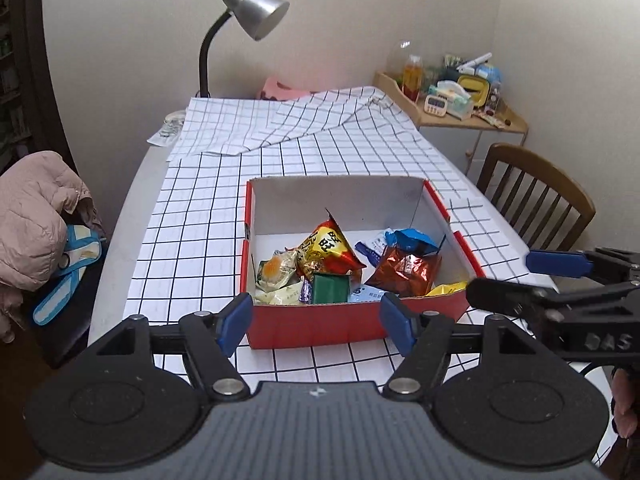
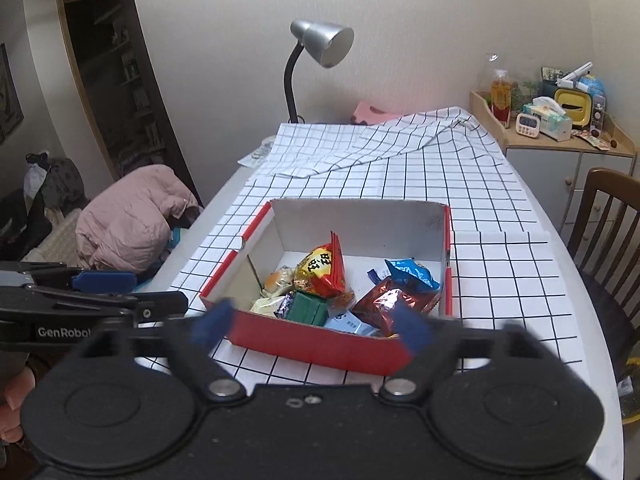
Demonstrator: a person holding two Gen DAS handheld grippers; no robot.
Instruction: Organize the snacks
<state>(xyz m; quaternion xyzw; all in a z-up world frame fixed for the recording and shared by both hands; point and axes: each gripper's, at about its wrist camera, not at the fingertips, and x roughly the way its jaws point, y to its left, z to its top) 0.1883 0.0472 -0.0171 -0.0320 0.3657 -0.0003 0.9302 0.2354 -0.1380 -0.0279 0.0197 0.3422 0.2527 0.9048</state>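
Nearest the lens in the left wrist view, the left gripper (image 1: 316, 320) stands with jaws parted and nothing between them, its blue pads (image 1: 236, 318) hanging in front of the near wall of the red box (image 1: 320, 328) without touching it. Right gripper (image 2: 312, 330) is likewise spread wide and empty; its pads are blurred, so exact clearance from the box wall cannot be told. Contents of the box: a red-and-yellow packet (image 1: 330, 248) leaning upright, a copper-brown bag (image 1: 404, 270), a blue bag (image 1: 410, 240), a green block (image 1: 330, 288), a pale wrapped pastry (image 1: 274, 270) and several flat sachets, all heaped toward the near side. No snack is seen loose on the checked tablecloth (image 1: 200, 216), so the sorting looks largely done. Risks, as judged: both grippers sit close together at the same end of the box, so a simultaneous reach could bring them into collision; a low approach could catch the thin cardboard wall and drag the light box across the cloth; the tall packet could tip out if nudged; foil bags may slip or crush under the pads.
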